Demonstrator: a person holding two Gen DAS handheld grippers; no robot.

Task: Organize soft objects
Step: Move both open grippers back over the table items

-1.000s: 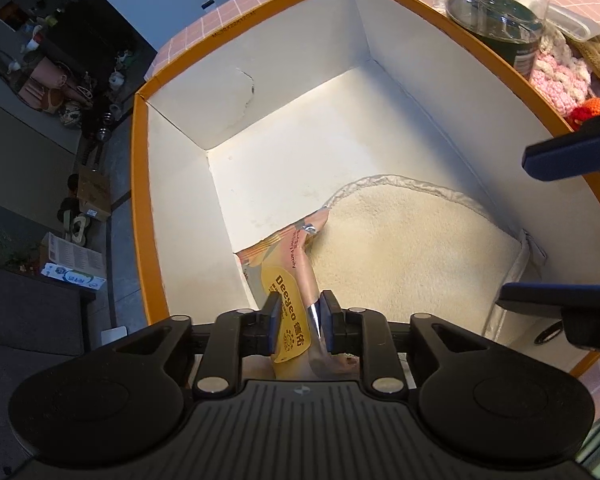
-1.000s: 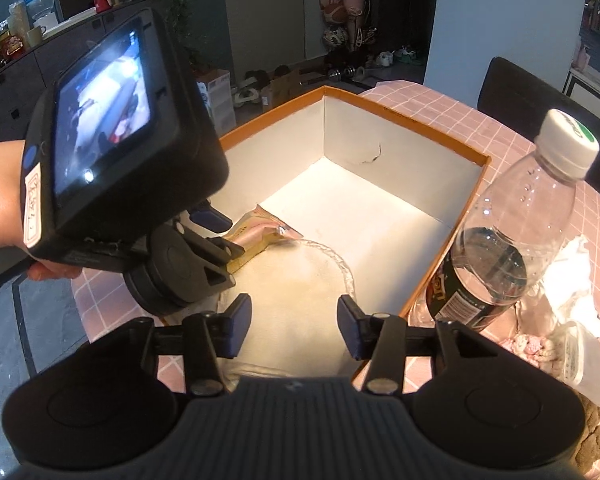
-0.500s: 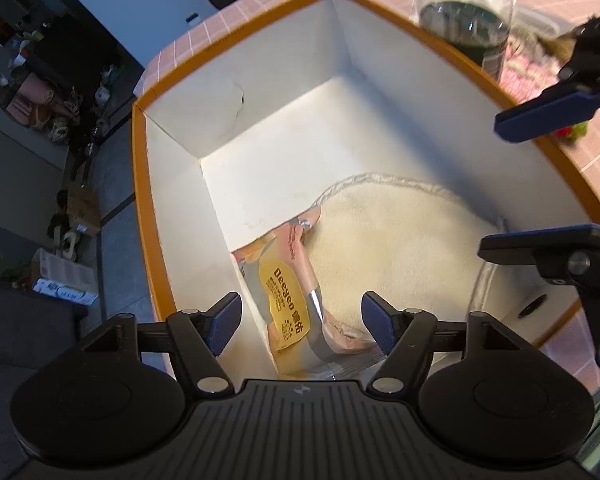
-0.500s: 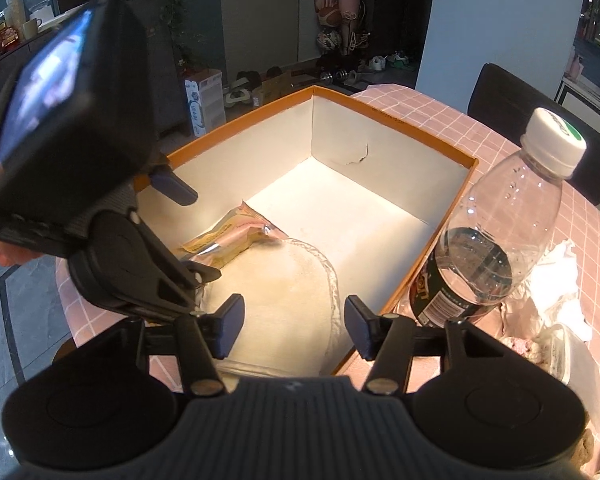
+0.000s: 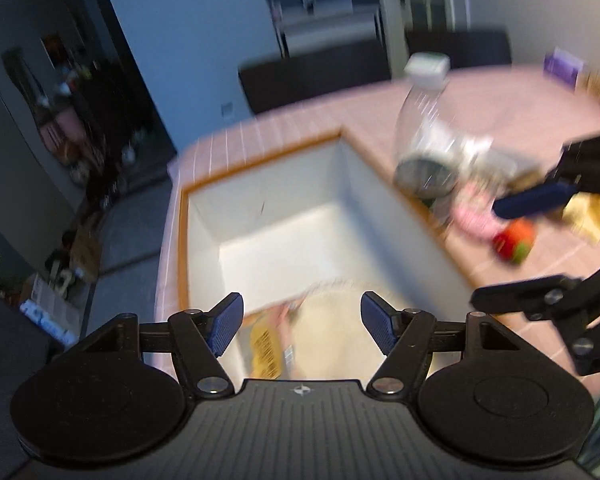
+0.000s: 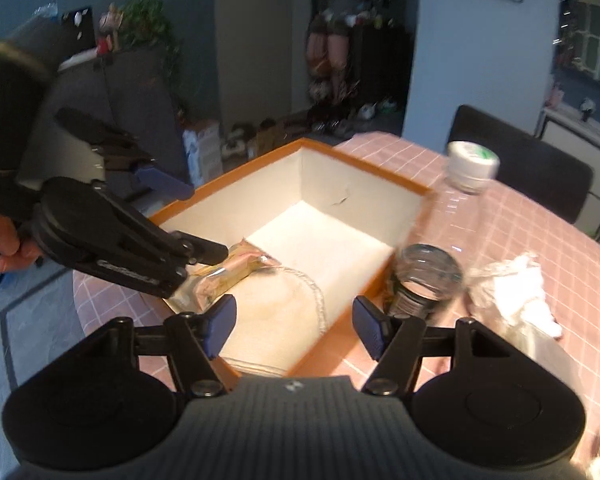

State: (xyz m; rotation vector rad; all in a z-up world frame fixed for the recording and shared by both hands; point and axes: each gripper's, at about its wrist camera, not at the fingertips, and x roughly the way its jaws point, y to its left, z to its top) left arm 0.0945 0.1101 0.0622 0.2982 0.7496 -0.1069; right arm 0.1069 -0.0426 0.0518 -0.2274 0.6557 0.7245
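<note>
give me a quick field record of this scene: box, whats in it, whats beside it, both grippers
box: orange-rimmed white cardboard box on pink checked tablecloth
inside: cream fluffy pad; pink-and-yellow snack packet
beside box: clear plastic bottle with white cap, crumpled white plastic wrap
left gripper: open, empty, just opened
right gripper: open, empty, just been opening

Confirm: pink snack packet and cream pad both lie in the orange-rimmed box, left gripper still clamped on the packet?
Not clamped. The left gripper has just opened and its jaws stand apart above the snack packet, per the left wrist view. Packet and cream pad do lie in the box.
</note>
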